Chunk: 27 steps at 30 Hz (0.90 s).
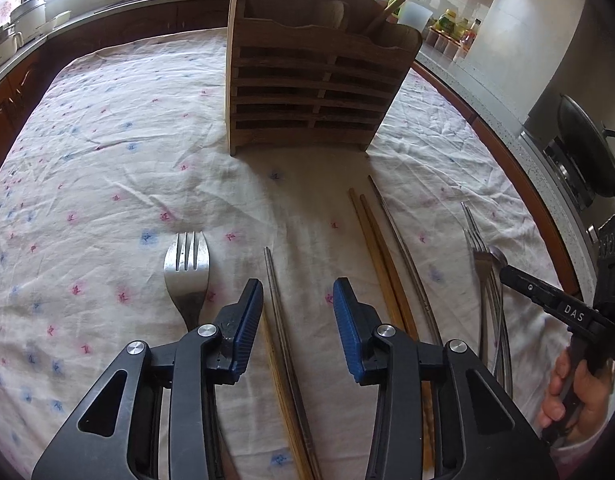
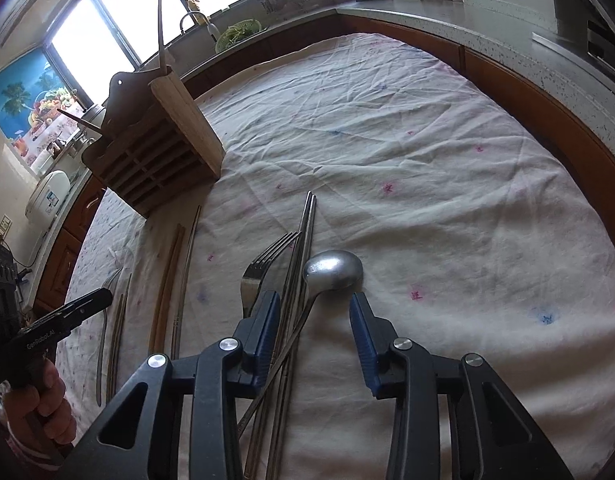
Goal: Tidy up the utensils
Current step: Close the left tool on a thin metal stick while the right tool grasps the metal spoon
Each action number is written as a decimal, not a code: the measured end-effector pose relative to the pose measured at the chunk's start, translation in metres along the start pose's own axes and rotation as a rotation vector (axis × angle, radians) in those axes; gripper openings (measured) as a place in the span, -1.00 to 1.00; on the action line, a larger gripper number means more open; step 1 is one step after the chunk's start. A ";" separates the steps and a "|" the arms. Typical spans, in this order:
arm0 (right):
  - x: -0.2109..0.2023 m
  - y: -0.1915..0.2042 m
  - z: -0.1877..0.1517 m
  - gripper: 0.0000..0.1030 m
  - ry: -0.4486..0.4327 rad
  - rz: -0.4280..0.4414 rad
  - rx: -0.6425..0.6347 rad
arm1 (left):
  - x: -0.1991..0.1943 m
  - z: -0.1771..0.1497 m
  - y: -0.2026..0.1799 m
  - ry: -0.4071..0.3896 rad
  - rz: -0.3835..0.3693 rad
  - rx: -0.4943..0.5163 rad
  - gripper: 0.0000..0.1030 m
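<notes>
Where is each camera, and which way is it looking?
Left wrist: on the left gripper, facing the wooden rack across the tablecloth; its open fingers show.
Right wrist: on the right gripper, above the spoon; its open fingers show.
Shared: rack, tablecloth, chopsticks, and each sees the other gripper.

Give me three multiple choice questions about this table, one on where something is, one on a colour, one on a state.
1. Where does the spoon lie?
A. In the wooden holder
B. On the tablecloth before the right claw
C. On the counter

2. What colour are the left claw pads?
A. Blue
B. Red
C. White

3. How is the right claw?
A. Shut on a fork
B. Shut on chopsticks
C. Open, holding nothing

Answers: B, its bowl rests on the cloth; A, the inner faces are blue; C, both fingers stand apart over the utensils.
</notes>
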State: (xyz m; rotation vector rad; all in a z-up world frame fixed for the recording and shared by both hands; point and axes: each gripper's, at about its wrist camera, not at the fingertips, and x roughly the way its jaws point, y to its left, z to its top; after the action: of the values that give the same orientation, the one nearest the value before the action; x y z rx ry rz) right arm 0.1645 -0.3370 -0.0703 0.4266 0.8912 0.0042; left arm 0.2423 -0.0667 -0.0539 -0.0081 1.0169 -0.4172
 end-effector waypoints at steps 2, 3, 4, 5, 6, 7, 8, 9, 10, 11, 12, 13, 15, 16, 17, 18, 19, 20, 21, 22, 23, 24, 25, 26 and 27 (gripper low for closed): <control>0.007 0.002 0.000 -0.32 0.019 0.002 -0.001 | 0.008 0.005 0.002 0.021 0.003 0.002 -0.42; 0.009 0.003 0.001 -0.32 0.018 0.005 -0.004 | 0.012 0.007 0.003 0.033 0.007 0.004 -0.44; 0.010 0.004 0.002 -0.33 0.016 0.003 -0.009 | 0.016 0.009 0.003 0.048 0.017 0.009 -0.46; 0.012 0.004 0.003 -0.34 0.017 0.005 -0.010 | 0.020 0.011 0.004 0.064 0.028 0.015 -0.46; 0.013 0.004 0.005 -0.36 0.019 0.009 -0.007 | 0.024 0.013 0.004 0.082 0.037 0.025 -0.48; 0.014 0.004 0.007 -0.44 0.019 0.008 -0.007 | 0.026 0.015 0.002 0.080 0.043 0.044 -0.48; 0.015 0.003 0.009 -0.48 0.020 0.003 -0.010 | 0.028 0.016 0.000 0.092 0.052 0.064 -0.48; 0.017 0.004 0.010 -0.53 0.021 0.001 -0.010 | 0.030 0.018 -0.003 0.102 0.061 0.082 -0.48; 0.018 0.003 0.011 -0.56 0.018 0.002 -0.009 | 0.032 0.020 -0.005 0.109 0.068 0.096 -0.48; 0.019 0.003 0.012 -0.57 0.016 0.001 -0.011 | 0.034 0.022 -0.007 0.114 0.076 0.113 -0.48; 0.020 0.003 0.013 -0.57 0.014 -0.001 -0.015 | 0.036 0.023 -0.010 0.118 0.086 0.133 -0.49; 0.021 0.004 0.013 -0.57 0.011 -0.002 -0.019 | 0.037 0.025 -0.013 0.121 0.095 0.149 -0.50; 0.022 0.005 0.014 -0.62 0.002 -0.006 -0.028 | 0.039 0.025 -0.017 0.118 0.104 0.172 -0.62; 0.023 0.004 0.014 -0.71 -0.002 -0.011 -0.028 | 0.040 0.026 -0.018 0.112 0.102 0.176 -0.75; 0.023 0.003 0.015 -0.73 -0.005 -0.012 -0.028 | 0.040 0.026 -0.017 0.107 0.099 0.173 -0.83; 0.023 0.002 0.014 -0.77 -0.008 -0.007 -0.027 | 0.039 0.026 -0.017 0.106 0.094 0.168 -0.89; 0.023 0.001 0.015 -0.81 -0.010 0.000 -0.023 | 0.040 0.027 -0.017 0.105 0.093 0.163 -0.90; 0.022 -0.001 0.015 -0.83 -0.011 0.008 -0.015 | 0.040 0.027 -0.017 0.102 0.095 0.161 -0.90; 0.022 -0.002 0.015 -0.88 -0.010 0.018 -0.008 | 0.039 0.027 -0.017 0.099 0.097 0.160 -0.91; 0.021 -0.002 0.015 -0.88 -0.009 0.024 -0.003 | 0.038 0.027 -0.017 0.097 0.095 0.157 -0.92; 0.020 -0.002 0.015 -0.89 -0.009 0.031 0.001 | 0.035 0.026 -0.017 0.091 0.085 0.147 -0.92; 0.018 -0.003 0.015 -0.90 -0.013 0.043 0.008 | 0.030 0.026 -0.015 0.080 0.073 0.132 -0.93; 0.015 -0.002 0.015 -0.90 -0.020 0.054 0.012 | 0.025 0.027 -0.012 0.068 0.061 0.115 -0.93; 0.012 -0.002 0.015 -0.91 -0.026 0.057 0.010 | 0.020 0.027 -0.010 0.057 0.042 0.097 -0.94; 0.008 -0.001 0.015 -0.92 -0.033 0.064 0.008 | 0.012 0.027 -0.006 0.045 0.021 0.078 -0.94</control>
State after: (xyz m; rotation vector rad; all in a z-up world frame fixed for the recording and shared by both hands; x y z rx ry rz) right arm 0.1809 -0.3418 -0.0686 0.4616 0.8449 0.0526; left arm 0.2683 -0.0819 -0.0484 0.0823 1.0438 -0.4393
